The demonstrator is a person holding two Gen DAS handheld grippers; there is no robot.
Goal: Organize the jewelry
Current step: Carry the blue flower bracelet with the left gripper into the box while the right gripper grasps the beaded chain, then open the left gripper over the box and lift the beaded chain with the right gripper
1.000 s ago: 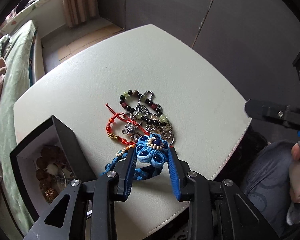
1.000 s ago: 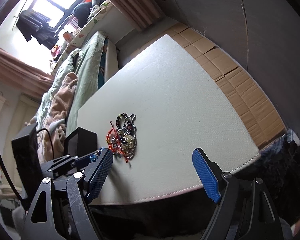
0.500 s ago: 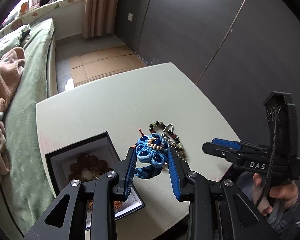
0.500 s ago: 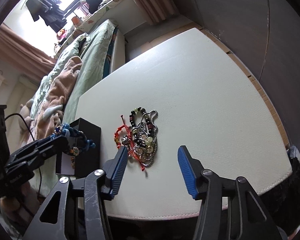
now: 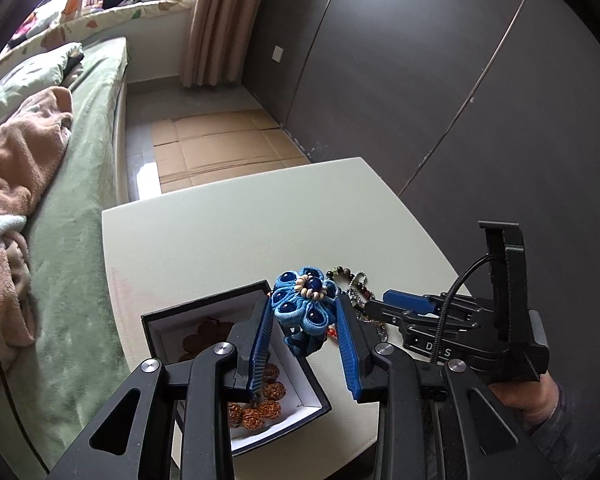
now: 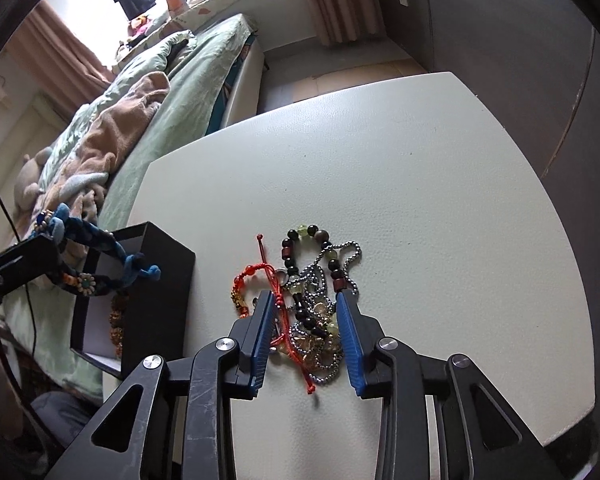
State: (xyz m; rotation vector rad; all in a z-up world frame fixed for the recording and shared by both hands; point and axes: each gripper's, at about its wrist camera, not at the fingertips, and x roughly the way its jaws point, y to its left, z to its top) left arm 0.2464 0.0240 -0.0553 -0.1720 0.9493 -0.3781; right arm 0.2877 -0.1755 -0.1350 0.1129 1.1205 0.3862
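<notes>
Left gripper (image 5: 302, 320) grips the blue flower bracelet (image 5: 304, 300), held above the open black box (image 5: 204, 308); advise lowering well inside the walls before releasing. Right gripper (image 6: 306, 332), jaws apart, straddles the tangled pile (image 6: 312, 304) on the table (image 6: 420, 184); a single strand should be isolated.

Your left gripper's black arms (image 5: 236, 364) cover part of the open black box's white interior (image 5: 296, 372) at lower centre, hiding some brown beads. Your right gripper's blue pads (image 6: 346, 336) hide the tangled pile's (image 6: 312, 308) nearer edges.
</notes>
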